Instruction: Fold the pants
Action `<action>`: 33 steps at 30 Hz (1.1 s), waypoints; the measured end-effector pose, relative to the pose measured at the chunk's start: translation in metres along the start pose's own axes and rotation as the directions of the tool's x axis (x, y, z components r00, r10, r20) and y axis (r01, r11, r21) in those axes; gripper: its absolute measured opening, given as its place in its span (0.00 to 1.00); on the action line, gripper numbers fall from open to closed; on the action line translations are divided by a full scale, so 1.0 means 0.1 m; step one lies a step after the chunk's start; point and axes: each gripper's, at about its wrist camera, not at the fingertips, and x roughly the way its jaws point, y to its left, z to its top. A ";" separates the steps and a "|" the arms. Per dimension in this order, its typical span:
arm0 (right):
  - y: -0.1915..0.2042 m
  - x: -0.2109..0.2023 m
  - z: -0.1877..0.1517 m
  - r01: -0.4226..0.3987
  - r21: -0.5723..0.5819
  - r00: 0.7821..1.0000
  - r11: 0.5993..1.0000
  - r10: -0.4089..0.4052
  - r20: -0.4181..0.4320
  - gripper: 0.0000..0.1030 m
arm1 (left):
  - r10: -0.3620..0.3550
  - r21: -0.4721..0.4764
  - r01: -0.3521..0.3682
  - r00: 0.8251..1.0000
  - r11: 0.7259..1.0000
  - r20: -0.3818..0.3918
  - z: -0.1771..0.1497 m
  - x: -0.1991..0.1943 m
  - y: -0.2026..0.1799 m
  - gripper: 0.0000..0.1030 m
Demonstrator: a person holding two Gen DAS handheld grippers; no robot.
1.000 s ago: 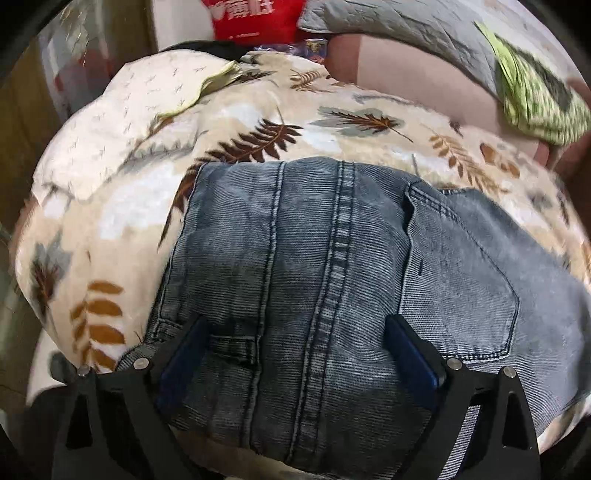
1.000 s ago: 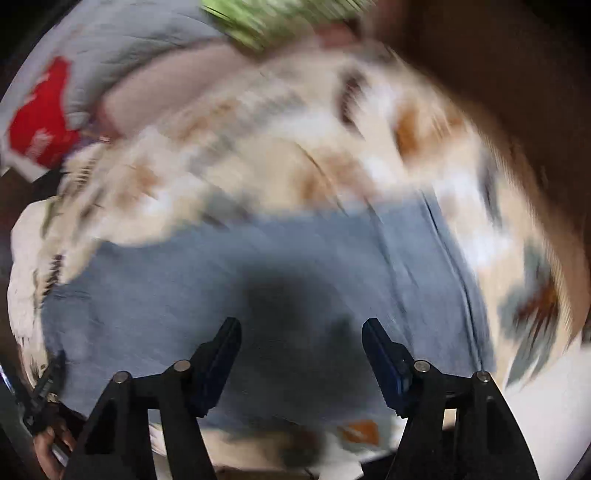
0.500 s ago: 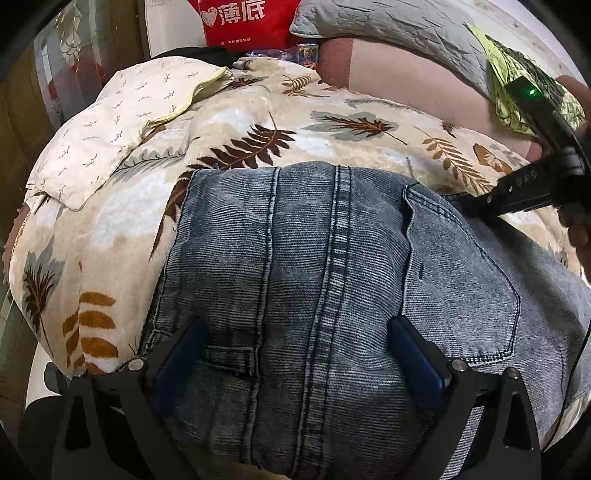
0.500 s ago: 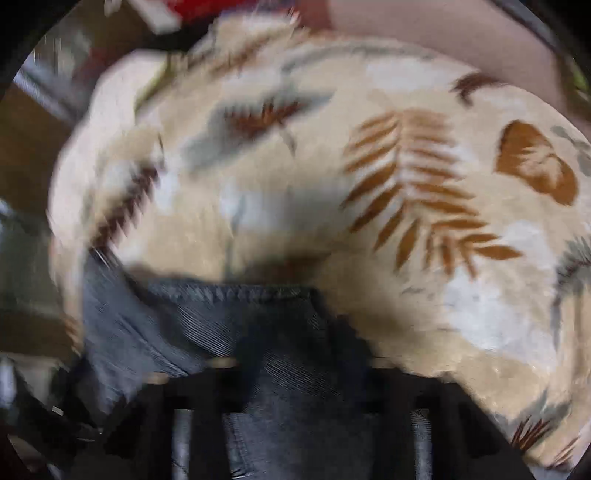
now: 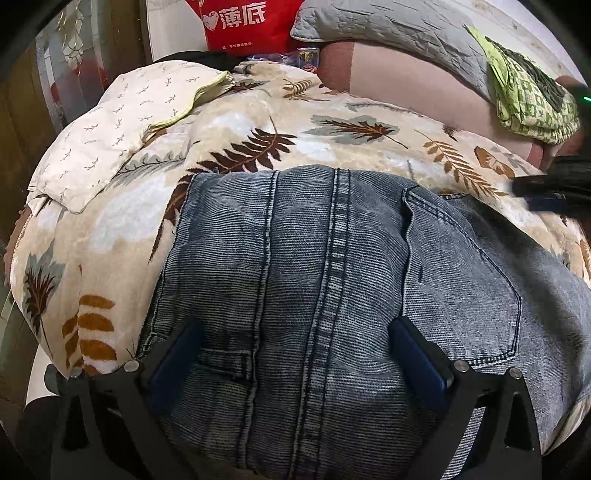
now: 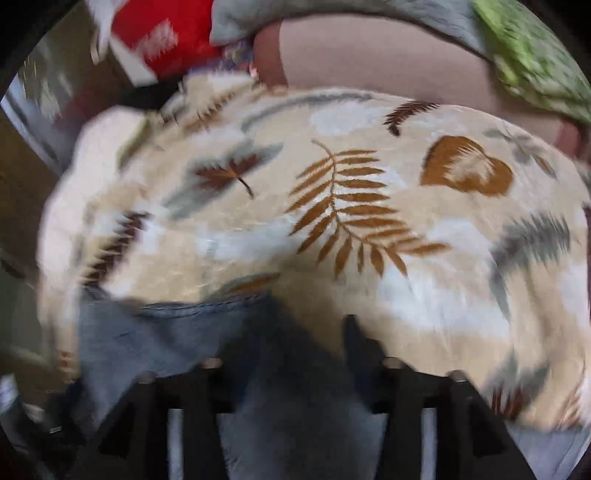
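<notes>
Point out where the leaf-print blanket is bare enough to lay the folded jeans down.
The beige leaf-print blanket is bare in a band between the grey-blue denim jeans and the pinkish cushion behind. A smaller strip runs left of the jeans, below the white twig-print pillow. The far edge is crowded: red printed bag, grey quilted pillow, green patterned cloth.

Left wrist view was sharp and evenly lit by soft indoor light. The jeans [image 5: 332,295] showed clear stitching, with dark shadow near the bottom edge. Strong fisheye bending and black vignette sat at the corners. Right wrist view was motion-blurred throughout: blanket [image 6: 369,206] leaf print smeared, right tool [image 6: 295,350] soft and dark.
</notes>
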 end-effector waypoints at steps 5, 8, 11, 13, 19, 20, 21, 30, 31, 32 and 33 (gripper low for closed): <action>-0.06 -0.08 -0.54 -0.191 0.125 0.982 0.974 0.189 0.021 0.80 | 0.022 0.001 -0.022 1.000 1.000 0.010 -0.01 0.00 -0.03 0.99; -0.25 0.46 -0.72 -0.189 0.196 0.975 0.962 0.208 -0.078 0.87 | 0.040 0.006 -0.040 0.999 0.999 0.004 0.00 0.01 -0.05 0.99; -0.19 0.13 -0.70 -0.225 0.212 0.972 0.951 0.234 -0.022 0.87 | 0.043 -0.010 -0.043 0.999 0.999 0.003 0.03 -0.11 -0.04 0.99; -0.20 -0.21 -0.77 -0.239 0.179 0.971 0.954 0.233 0.053 0.87 | 0.026 -0.028 -0.026 0.999 0.999 0.025 0.04 -0.24 -0.04 0.99; -0.95 -0.76 -1.37 -0.192 0.353 0.977 0.916 0.143 0.159 0.93 | 0.056 0.057 -0.058 0.998 0.997 0.041 0.00 -0.32 -0.24 0.99; -1.16 -0.71 -1.49 -0.173 0.417 0.982 0.892 0.126 0.139 0.94 | 0.071 0.062 -0.071 0.997 0.996 0.011 -0.02 -0.24 -0.25 0.99; -1.29 -0.57 -1.57 -0.140 0.466 0.990 0.873 0.112 0.087 0.94 | 0.079 0.063 -0.077 0.997 0.995 -0.014 -0.04 -0.18 -0.25 0.99; -1.12 -0.74 -1.58 -0.186 0.413 0.982 0.891 0.149 0.120 0.97 | 0.081 0.063 -0.079 0.997 0.995 -0.021 -0.05 -0.16 -0.24 0.99; -1.07 -0.76 -1.59 -0.192 0.400 0.980 0.896 0.153 0.128 0.97 | 0.077 0.061 -0.075 0.997 0.995 -0.022 -0.05 -0.16 -0.24 0.99; -1.02 -0.74 -1.64 -0.195 0.387 0.979 0.901 0.156 0.131 0.98 | 0.074 0.058 -0.072 0.997 0.996 -0.024 -0.05 -0.15 -0.23 0.99; -1.00 -0.69 -1.64 -0.187 0.378 0.981 0.907 0.153 0.117 0.99 | 0.072 0.056 -0.071 0.997 0.996 -0.024 -0.05 -0.15 -0.23 0.99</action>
